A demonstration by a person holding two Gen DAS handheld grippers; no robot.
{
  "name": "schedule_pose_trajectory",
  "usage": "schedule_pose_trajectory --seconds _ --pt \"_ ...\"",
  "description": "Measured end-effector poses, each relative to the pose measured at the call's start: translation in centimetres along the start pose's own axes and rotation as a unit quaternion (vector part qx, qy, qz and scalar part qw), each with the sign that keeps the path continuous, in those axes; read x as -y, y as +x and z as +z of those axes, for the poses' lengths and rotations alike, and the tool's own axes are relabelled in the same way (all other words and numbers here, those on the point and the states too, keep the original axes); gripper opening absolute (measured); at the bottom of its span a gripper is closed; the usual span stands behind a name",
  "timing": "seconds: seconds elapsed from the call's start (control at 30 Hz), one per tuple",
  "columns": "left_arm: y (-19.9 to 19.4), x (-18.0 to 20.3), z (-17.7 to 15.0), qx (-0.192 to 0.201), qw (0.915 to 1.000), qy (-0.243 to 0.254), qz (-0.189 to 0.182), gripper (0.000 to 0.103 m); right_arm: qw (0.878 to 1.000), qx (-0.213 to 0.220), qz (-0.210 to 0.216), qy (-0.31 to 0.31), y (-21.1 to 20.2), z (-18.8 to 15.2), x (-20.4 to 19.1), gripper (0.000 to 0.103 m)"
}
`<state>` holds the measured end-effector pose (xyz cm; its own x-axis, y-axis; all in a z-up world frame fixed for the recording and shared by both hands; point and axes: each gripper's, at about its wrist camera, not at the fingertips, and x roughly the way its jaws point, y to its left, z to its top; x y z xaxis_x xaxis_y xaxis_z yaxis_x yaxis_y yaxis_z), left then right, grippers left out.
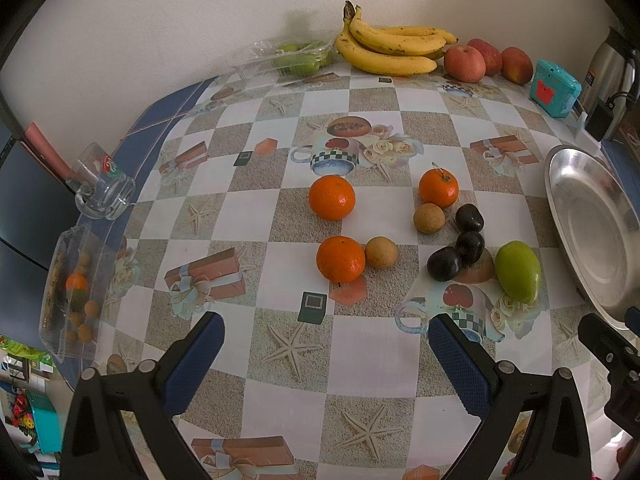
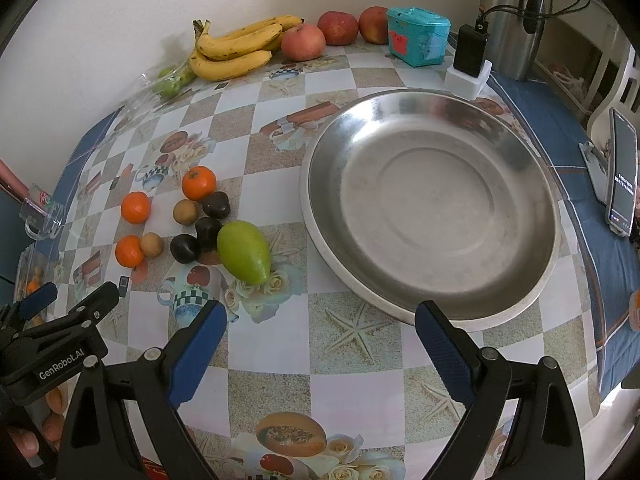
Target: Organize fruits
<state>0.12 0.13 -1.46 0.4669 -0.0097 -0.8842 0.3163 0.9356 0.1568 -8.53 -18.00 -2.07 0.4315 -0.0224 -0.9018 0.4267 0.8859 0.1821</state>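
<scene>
Both tools, left (image 1: 326, 332) and right (image 2: 320, 320), spread wide, empty, low in frame; green mango (image 2: 243, 252) left of steel plate (image 2: 536, 280) on bench (image 2: 352, 344).

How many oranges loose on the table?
3. One orange farthest back on the left, one with a stem to its right, one nearest, touching a small brown fruit. Another orange fruit sits inside the plastic box at the left edge.

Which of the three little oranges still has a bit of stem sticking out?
The orange farthest right in the left wrist view, beside the dark fruits. A thin stem pokes from its top; the other two show none.
</scene>
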Motion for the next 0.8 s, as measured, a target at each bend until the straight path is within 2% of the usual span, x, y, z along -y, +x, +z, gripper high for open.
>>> schedule_pose_trajectory --seconds 0.8 --pt "-0.19 0.59 0.14 -0.005 0.9998 0.015 -0.012 0.103 1.000 0.003 0.003 -0.001 -0.12 0.01 -0.03 0.096"
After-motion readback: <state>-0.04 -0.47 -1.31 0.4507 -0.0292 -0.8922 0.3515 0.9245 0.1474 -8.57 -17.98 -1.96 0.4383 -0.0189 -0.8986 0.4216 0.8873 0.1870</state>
